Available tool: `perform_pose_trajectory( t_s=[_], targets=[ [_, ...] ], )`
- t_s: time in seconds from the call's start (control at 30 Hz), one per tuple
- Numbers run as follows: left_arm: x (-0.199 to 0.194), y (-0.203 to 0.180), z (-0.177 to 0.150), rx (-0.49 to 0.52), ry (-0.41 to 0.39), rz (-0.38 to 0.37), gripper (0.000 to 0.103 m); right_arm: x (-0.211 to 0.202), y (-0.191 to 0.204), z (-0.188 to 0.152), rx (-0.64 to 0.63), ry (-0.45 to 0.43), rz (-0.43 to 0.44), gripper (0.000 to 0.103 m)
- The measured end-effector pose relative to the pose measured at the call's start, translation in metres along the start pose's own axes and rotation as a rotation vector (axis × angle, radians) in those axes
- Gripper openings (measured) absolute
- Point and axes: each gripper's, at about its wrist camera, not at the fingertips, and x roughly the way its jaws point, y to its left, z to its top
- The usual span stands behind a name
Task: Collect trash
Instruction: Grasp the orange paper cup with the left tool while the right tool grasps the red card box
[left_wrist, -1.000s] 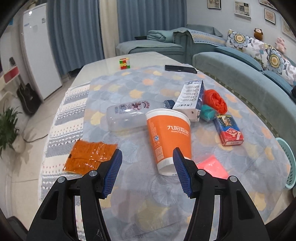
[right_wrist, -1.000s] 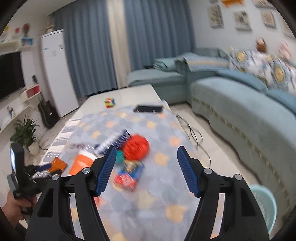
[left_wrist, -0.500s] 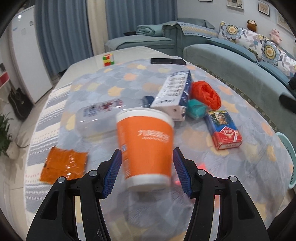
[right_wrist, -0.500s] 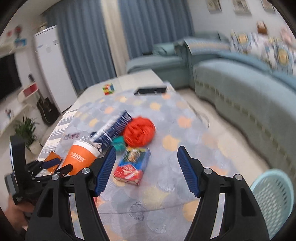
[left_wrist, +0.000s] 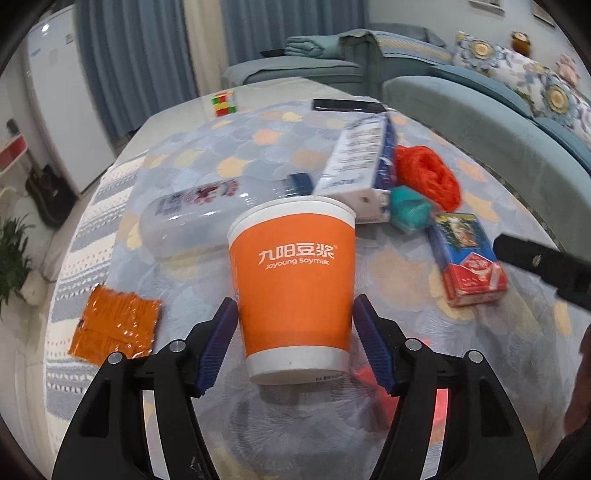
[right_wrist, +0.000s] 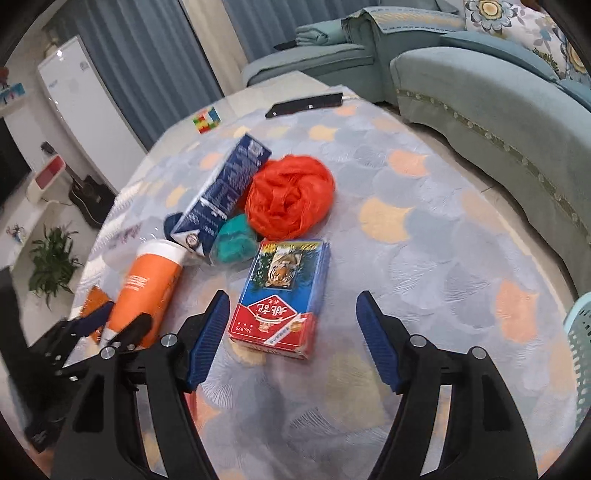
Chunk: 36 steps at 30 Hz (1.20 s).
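The orange paper cup (left_wrist: 291, 280) stands upright on the patterned tablecloth (left_wrist: 258, 147) between the left gripper (left_wrist: 293, 345)'s spread fingers, perhaps just touching one. The right gripper (right_wrist: 291, 341) gapes empty over one card box (right_wrist: 282, 295). Beyond sits one teal sofa (right_wrist: 480, 85).

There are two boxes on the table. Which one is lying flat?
The red-and-blue tiger card box lies flat, just ahead of the right tool. The long blue-and-white carton is tilted, propped on other trash.
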Motion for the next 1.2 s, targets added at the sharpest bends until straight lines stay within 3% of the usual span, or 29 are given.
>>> perform_pose_trajectory(
  t_s=[0.2,0.4,0.63,0.9,1.07,1.2],
  targets=[
    [0.010,0.015,0.001,-0.075,0.051,-0.037,0.069,0.021,0.007,0.001,-0.003,0.031,-0.046,0.067],
    [0.031,0.020,-0.006,-0.104,0.126,-0.009,0.070,0.036,0.009,0.001,-0.011,0.049,-0.072,0.070],
    [0.029,0.021,-0.006,-0.108,0.108,-0.012,0.062,0.042,0.018,0.000,-0.063,0.043,-0.090,0.072],
    [0.026,0.012,-0.008,-0.088,0.097,-0.015,0.061,0.043,0.017,0.002,-0.039,0.054,-0.045,0.077],
    [0.025,0.009,-0.009,-0.085,0.095,-0.013,0.061,0.046,0.025,-0.001,-0.080,0.040,-0.085,0.077],
    [0.025,0.009,-0.010,-0.085,0.093,-0.013,0.061,0.051,0.037,-0.010,-0.180,0.025,-0.176,0.077]
  ],
)
